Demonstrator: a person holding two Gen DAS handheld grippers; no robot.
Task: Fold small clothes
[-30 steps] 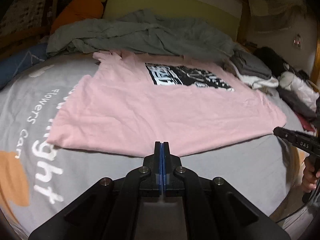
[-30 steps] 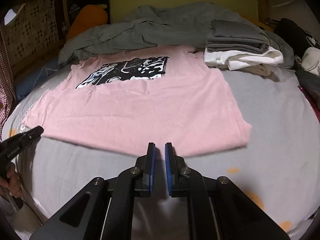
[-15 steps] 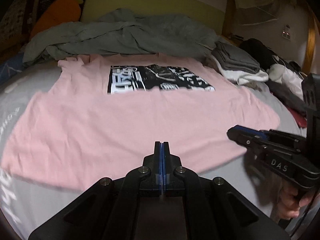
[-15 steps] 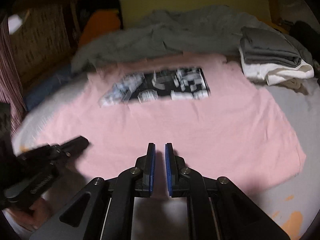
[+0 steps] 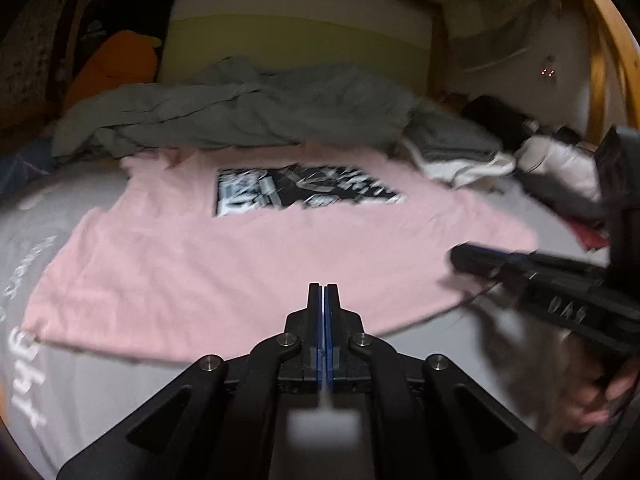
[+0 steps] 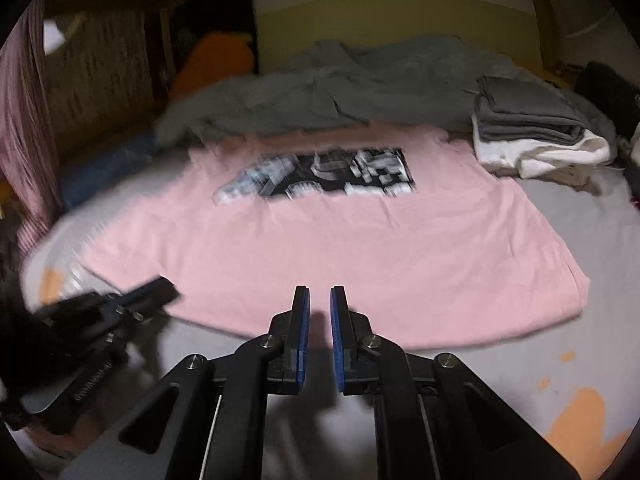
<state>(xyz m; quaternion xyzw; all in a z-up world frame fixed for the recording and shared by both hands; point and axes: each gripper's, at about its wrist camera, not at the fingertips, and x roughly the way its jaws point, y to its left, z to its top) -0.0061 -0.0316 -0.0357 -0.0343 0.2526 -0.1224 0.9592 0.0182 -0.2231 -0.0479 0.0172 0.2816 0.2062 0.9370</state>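
Observation:
A pink T-shirt [image 5: 240,264] [image 6: 360,248] lies spread flat on the grey bed sheet [image 5: 100,384], its black-and-white print [image 5: 296,190] facing up and its hem toward me. My left gripper [image 5: 324,286] hovers just over the near hem, jaws pressed together with nothing between them. In the right wrist view it shows at the lower left [image 6: 168,286], by the shirt's left hem corner. My right gripper [image 6: 320,290] hangs over the hem too, jaws a narrow gap apart and empty. The left wrist view catches it [image 5: 460,256] near the shirt's right edge, with a hand behind it. Both views are blurred.
A crumpled grey blanket [image 5: 240,116] [image 6: 340,92] lies beyond the shirt's collar. A folded stack of grey and white clothes [image 6: 528,128] sits at the back right, with dark loose garments [image 5: 560,184] beside it. An orange cushion [image 5: 116,68] leans at the back left. A wooden bed frame [image 5: 600,60] rises at the right.
Both grippers have swung sideways along the hem and now sit closer together, each larger in the other's view. Neither pair of jaws has changed, and the shirt lies as before.

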